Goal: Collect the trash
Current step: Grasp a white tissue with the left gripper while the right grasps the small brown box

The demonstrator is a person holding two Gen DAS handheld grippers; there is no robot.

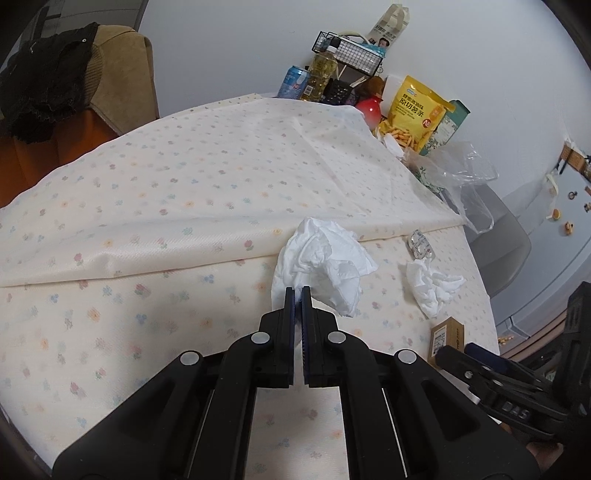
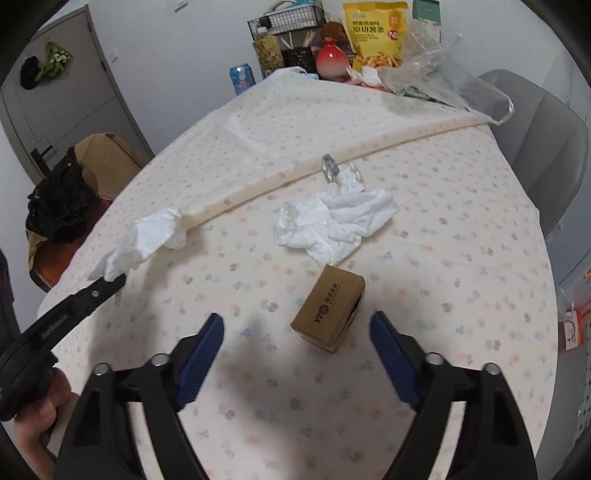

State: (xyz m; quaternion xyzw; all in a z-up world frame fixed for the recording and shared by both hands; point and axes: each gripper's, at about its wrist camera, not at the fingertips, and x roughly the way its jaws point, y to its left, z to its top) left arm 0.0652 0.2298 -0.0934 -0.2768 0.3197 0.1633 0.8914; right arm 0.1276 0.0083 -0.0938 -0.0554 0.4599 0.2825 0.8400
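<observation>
My left gripper (image 1: 298,291) is shut on the edge of a crumpled white tissue (image 1: 321,266), just above the flowered tablecloth (image 1: 147,221). The right wrist view shows the same left gripper (image 2: 112,282) at the left, with that tissue (image 2: 144,236) hanging from its tip. My right gripper (image 2: 297,319) stands open low over the table. A small brown cardboard box (image 2: 328,314) lies between its blue pads, which do not touch it. Beyond the box lie a second crumpled tissue (image 2: 336,225) and a foil blister pack (image 2: 330,168).
A raised fold of cloth (image 2: 369,144) runs across the table. At the far end stand a yellow snack bag (image 2: 375,33), a red vase (image 2: 330,59), a blue can (image 2: 242,79), a wire basket (image 2: 284,22) and a clear plastic bag (image 2: 443,74). A grey chair (image 2: 543,147) stands right, a draped chair (image 2: 74,192) left.
</observation>
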